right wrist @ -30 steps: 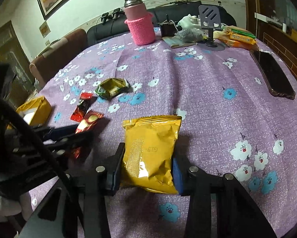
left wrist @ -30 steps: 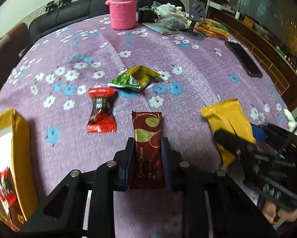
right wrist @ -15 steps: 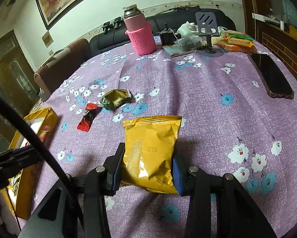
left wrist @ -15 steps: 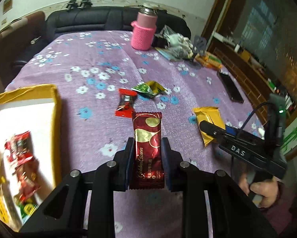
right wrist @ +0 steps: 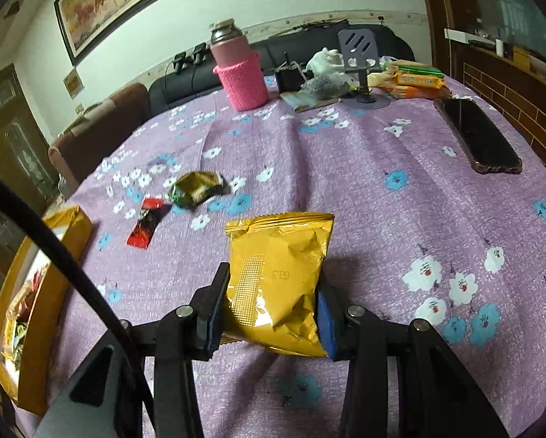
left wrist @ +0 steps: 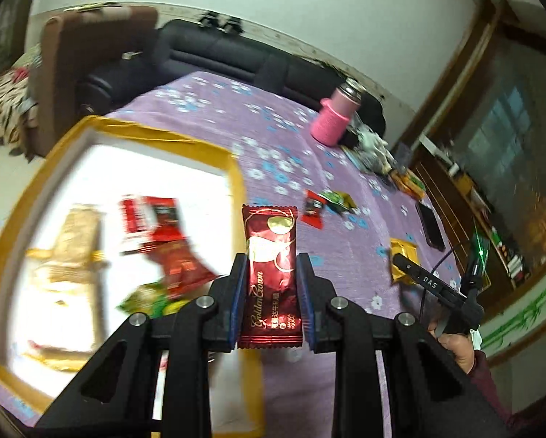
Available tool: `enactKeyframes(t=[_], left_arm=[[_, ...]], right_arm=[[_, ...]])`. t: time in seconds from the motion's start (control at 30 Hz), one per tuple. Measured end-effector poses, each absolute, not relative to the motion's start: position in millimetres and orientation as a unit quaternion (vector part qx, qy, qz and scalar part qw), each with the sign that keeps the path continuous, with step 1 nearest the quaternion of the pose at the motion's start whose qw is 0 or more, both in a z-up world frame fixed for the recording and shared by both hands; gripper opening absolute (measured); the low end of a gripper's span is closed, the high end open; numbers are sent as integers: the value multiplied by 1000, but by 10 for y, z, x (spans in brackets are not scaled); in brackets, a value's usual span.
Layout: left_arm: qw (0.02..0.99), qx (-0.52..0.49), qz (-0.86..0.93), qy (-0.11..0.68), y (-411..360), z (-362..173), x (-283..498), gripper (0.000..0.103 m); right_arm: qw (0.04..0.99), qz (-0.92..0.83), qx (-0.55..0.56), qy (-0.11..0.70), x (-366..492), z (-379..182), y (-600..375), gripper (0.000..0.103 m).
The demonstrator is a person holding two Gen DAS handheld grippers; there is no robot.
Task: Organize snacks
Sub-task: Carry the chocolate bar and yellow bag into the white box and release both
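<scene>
While left jaws pinch maroon bar [left wrist: 271, 273] over box [left wrist: 236, 179], right jaws pinch yellow packet [right wrist: 278, 281].

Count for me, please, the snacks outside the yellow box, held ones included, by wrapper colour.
Red: 2, the dark red bar in the left tool and the small red candy
Yellow: 1, the yellow bag in the right tool
Green: 1, the green packet
Total: 4

On the dark red bar wrapper [left wrist: 271, 277] in my left gripper [left wrist: 271, 273] I read "Golden Crown" in gold script, with smaller print beside it too fine to read. The arm of my right gripper [left wrist: 406, 268] carried the white letters "DAS". The yellow pouch [right wrist: 278, 281] it clamped showed a faint mirrored stamp, roughly "GL5".
</scene>
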State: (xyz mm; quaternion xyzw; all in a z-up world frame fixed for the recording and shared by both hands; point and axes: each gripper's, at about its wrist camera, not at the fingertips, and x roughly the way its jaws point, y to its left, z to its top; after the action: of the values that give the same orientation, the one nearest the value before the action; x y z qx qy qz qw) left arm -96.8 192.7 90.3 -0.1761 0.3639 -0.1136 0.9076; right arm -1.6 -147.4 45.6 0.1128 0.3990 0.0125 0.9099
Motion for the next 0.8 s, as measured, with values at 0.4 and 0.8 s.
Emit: enactKeyframes(t=[0.4, 0.8], left_arm=[[912, -203, -67, 351, 2548, 779, -1328, 28], [909, -204, -57, 359, 2699, 636, -1406, 28]], right_arm=[[923, 75, 44, 376, -279, 935, -658, 41], [900, 201, 20, 385, -441, 1133, 380, 41]])
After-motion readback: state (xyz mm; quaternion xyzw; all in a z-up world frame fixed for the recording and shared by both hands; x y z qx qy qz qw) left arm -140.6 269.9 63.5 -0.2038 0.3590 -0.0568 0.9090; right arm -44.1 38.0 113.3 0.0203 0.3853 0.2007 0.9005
